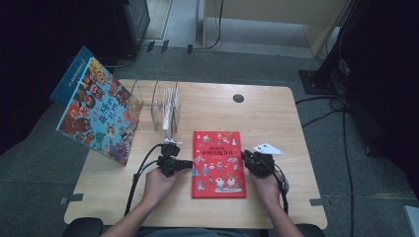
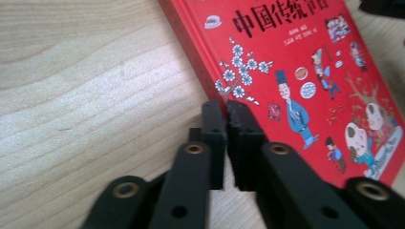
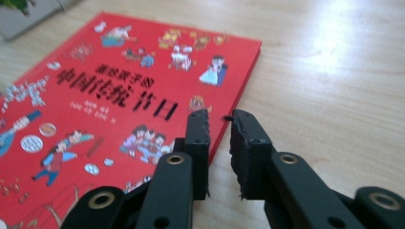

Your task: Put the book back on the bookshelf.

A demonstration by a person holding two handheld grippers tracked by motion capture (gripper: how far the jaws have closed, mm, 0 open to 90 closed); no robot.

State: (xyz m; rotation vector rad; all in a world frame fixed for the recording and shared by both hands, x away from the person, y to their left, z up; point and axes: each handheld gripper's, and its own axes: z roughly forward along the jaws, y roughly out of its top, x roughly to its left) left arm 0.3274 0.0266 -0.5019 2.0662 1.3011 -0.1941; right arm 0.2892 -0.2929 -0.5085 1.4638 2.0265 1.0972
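Note:
A red picture book point(image 1: 218, 163) with cartoon figures lies flat on the wooden table point(image 1: 276, 123), between my two grippers. My left gripper point(image 1: 190, 164) sits at the book's left edge. In the left gripper view its tips point(image 2: 227, 102) point at that edge of the red book point(image 2: 296, 57), and the jaws stand a thin slit apart with nothing between them. My right gripper point(image 1: 244, 157) is at the book's right edge. In the right gripper view its jaws point(image 3: 220, 114) are parted a little, and the edge of the red book point(image 3: 119, 95) runs just beyond the gap, untouched.
A large colourful picture book point(image 1: 96, 111) leans upright at the table's left side. A clear plastic rack point(image 1: 165, 103) stands behind the red book. A small dark round hole point(image 1: 238, 98) marks the far table top. Cables lie on the floor to the right.

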